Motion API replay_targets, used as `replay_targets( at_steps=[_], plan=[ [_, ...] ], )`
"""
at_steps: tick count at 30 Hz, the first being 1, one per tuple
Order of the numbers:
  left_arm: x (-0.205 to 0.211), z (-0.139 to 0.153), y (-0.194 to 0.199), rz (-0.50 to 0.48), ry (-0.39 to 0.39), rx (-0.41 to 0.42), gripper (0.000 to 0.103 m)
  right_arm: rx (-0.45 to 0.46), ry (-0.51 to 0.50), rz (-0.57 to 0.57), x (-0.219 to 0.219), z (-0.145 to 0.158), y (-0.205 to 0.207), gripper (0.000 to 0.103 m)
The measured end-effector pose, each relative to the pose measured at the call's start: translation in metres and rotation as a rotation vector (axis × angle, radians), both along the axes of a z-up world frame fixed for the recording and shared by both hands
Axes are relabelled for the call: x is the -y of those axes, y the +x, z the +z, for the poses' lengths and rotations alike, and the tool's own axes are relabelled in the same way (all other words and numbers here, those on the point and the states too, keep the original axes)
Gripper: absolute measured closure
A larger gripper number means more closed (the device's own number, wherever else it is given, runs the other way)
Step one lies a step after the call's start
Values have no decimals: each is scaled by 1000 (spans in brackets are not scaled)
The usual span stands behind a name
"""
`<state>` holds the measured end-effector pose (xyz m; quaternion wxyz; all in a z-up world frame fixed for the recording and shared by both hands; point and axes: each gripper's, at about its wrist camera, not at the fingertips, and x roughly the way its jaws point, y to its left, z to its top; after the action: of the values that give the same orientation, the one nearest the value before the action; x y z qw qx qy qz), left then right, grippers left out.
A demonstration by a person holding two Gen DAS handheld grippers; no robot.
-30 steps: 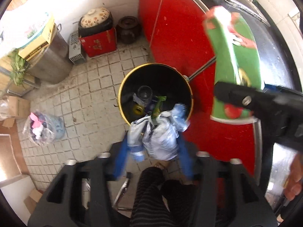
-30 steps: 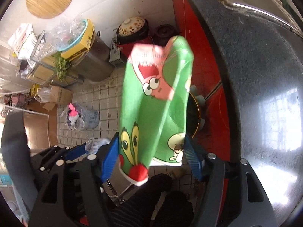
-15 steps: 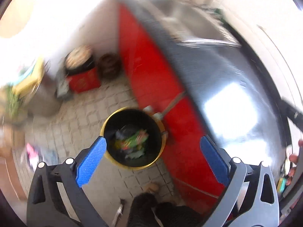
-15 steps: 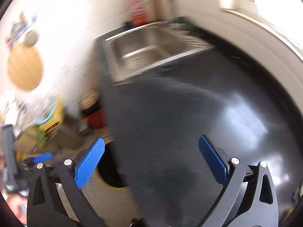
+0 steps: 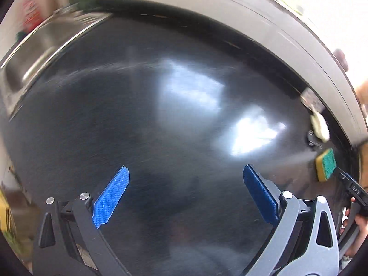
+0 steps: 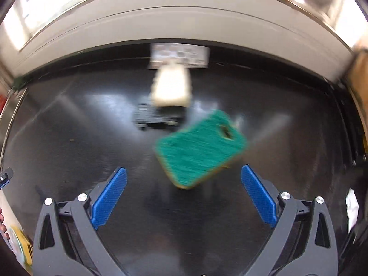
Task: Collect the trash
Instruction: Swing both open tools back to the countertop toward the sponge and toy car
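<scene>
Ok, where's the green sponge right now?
The green sponge lies on the black counter, just ahead of the open right gripper, with a whitish object behind it near the wall.

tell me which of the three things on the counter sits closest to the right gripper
The green sponge with the yellow edge. It lies just ahead of the open right gripper, while the whitish lump and the dark object sit farther back toward the wall.
</scene>
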<state>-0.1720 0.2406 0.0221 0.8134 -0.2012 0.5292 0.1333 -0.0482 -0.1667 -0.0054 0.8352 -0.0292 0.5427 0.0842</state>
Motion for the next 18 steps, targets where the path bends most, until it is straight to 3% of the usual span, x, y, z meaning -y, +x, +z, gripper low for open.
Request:
replay_targets(
  at_steps=[8,18],
  plan=[
    [95,2,94,-264,0,-27,7,-48,26,-117,55,-2,-7,7],
    [166,-19,150,-502,86,-78,7,-97,4,-269,121,-18,-11,7]
  ],
)
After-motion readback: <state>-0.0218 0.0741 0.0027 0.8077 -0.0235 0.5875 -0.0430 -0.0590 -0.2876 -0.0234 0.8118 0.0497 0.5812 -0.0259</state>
